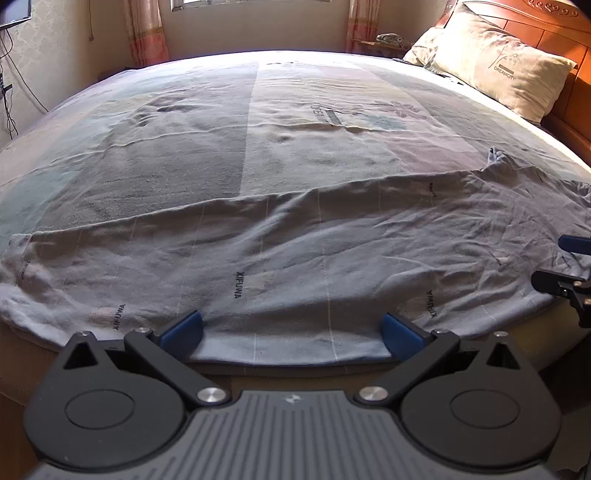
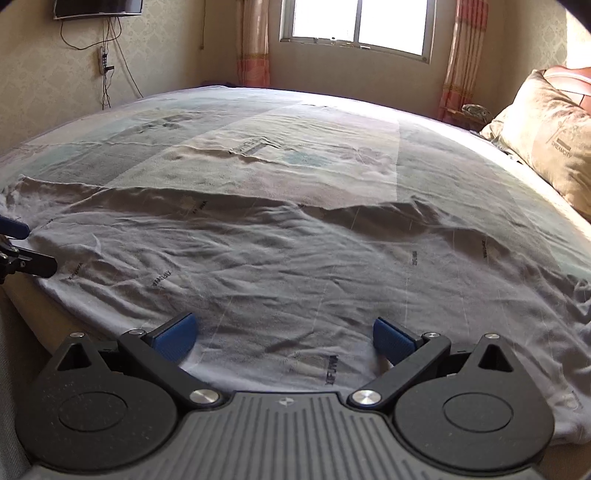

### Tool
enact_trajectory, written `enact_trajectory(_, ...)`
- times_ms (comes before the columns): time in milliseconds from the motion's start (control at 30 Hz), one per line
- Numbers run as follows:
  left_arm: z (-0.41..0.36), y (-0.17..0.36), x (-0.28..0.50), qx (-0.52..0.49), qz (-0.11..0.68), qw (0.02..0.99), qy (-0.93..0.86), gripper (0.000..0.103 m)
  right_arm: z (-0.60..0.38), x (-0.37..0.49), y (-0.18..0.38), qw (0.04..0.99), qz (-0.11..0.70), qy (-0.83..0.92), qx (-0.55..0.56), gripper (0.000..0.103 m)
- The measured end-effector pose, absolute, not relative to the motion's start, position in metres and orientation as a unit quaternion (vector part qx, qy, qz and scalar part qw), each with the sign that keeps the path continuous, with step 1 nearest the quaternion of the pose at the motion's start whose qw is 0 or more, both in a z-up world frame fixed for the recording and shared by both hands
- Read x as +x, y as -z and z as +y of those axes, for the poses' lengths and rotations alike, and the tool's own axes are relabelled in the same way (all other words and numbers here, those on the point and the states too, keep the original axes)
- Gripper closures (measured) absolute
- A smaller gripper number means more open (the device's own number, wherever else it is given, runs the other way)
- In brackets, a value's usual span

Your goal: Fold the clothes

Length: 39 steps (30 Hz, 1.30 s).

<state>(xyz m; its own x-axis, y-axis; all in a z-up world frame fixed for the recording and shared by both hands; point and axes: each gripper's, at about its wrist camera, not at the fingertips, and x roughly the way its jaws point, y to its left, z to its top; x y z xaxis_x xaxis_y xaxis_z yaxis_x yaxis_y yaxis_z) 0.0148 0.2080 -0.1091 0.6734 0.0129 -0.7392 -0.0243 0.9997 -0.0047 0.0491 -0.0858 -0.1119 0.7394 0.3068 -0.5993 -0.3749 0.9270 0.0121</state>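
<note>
Garment (image 1: pixel 295 251) spread along near edge of bed (image 1: pixel 229 122); pillow (image 1: pixel 498 62) far right, against headboard (image 1: pixel 546 26).

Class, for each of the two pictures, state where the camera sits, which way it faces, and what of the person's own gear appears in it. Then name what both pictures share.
Left wrist view: sits on the left gripper at the bed's near edge, faces across the grey garment toward the pillow; shows its own open blue fingers, plus the right gripper at the right edge.
Right wrist view: sits on the right gripper, faces across the garment toward the window; the left gripper shows at left.
Shared: garment, bed sheet, pillow, curtains.
</note>
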Motion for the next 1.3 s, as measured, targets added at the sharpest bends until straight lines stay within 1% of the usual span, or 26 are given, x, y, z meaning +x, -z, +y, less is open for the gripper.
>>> enact_trajectory(133, 0.206, 0.108, 0.019, -0.008, 0.41, 0.912, -0.017, 0.0, -0.108, 0.037, 0.098, 0.933, 0.305, -0.185, -0.055, 0.0)
enact_trajectory(233, 0.205, 0.108, 0.021, -0.011, 0.414, 0.91, -0.025, 0.0, -0.144, 0.038, 0.089, 0.949, 0.29, -0.121, -0.023, 0.0)
enact_trajectory(400, 0.204, 0.107, 0.023, -0.014, 0.422, 0.906, -0.034, 0.0, -0.213, 0.05, 0.108, 0.94, 0.335, -0.009, 0.057, 0.0)
enact_trajectory(533, 0.202, 0.105, 0.029, -0.013, 0.435, 0.899, -0.041, 0.0, -0.242, 0.044, 0.103, 0.946, 0.314, -0.001, 0.082, 0.0)
enact_trajectory(600, 0.199, 0.102, 0.032, -0.011, 0.445, 0.894, -0.049, 0.0, -0.254, 0.048, 0.095, 0.953, 0.289, 0.02, 0.088, 0.0)
enact_trajectory(700, 0.188, 0.094, 0.031, 0.013, 0.447, 0.892, -0.066, 0.0, -0.272, 0.064, 0.093, 0.955, 0.274, 0.048, 0.097, 0.0)
enact_trajectory(900, 0.163, 0.069, 0.029, 0.038, 0.439, 0.895, -0.065, 0.001, -0.304, 0.074, 0.114, 0.941, 0.291, 0.082, 0.149, 0.0)
enact_trajectory(1033, 0.142, 0.055, 0.037, 0.052, 0.436, 0.897, -0.054, 0.001, -0.293, 0.073, 0.1, 0.948, 0.286, 0.081, 0.114, 0.0)
enact_trajectory(1133, 0.118, 0.045, 0.047, 0.065, 0.432, 0.899, -0.033, 0.001, -0.276, 0.081, 0.094, 0.959, 0.273, 0.031, 0.07, 0.0)
enact_trajectory(1200, 0.102, 0.039, 0.055, 0.063, 0.43, 0.9, -0.016, 0.001, -0.268, 0.089, 0.099, 0.956, 0.288, 0.009, 0.053, 0.0)
enact_trajectory(1267, 0.086, 0.033, 0.063, 0.061, 0.428, 0.902, 0.001, 0.001, -0.268, 0.095, 0.112, 0.944, 0.325, -0.002, 0.059, 0.0)
enact_trajectory(1300, 0.078, 0.031, 0.067, 0.055, 0.429, 0.902, 0.011, 0.001, -0.269, 0.092, 0.117, 0.943, 0.327, -0.003, 0.053, 0.0)
